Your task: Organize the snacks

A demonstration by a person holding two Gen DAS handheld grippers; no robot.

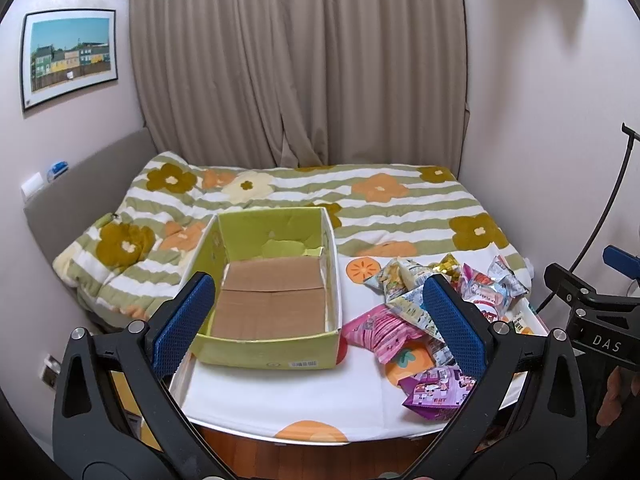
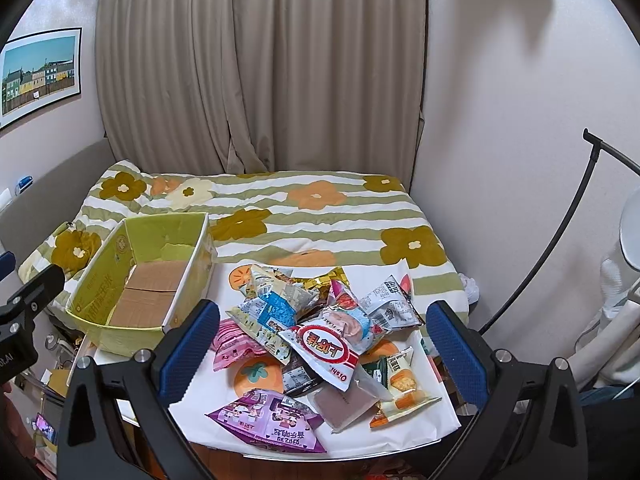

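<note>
An empty green cardboard box point(image 1: 276, 356) with a brown bottom stands on the left of a white table point(image 1: 300, 396); it also shows in the right wrist view point(image 2: 120, 252). A heap of snack packets point(image 2: 320, 332) lies on the table's right half, also seen in the left wrist view point(image 1: 432, 304). It includes a red-and-white Oishi bag point(image 2: 328, 352), a purple bag point(image 2: 276, 424) and a pink bag point(image 1: 380, 332). My left gripper point(image 1: 316, 316) is open and empty, held above the table in front of the box. My right gripper point(image 2: 320, 340) is open and empty, above the snack heap.
A bed with a flowered striped quilt point(image 1: 360, 200) lies behind the table, with beige curtains point(image 1: 296, 60) beyond. A black curved stand point(image 2: 560, 232) is at the right wall. The right gripper's body point(image 1: 592, 320) shows at the left view's right edge.
</note>
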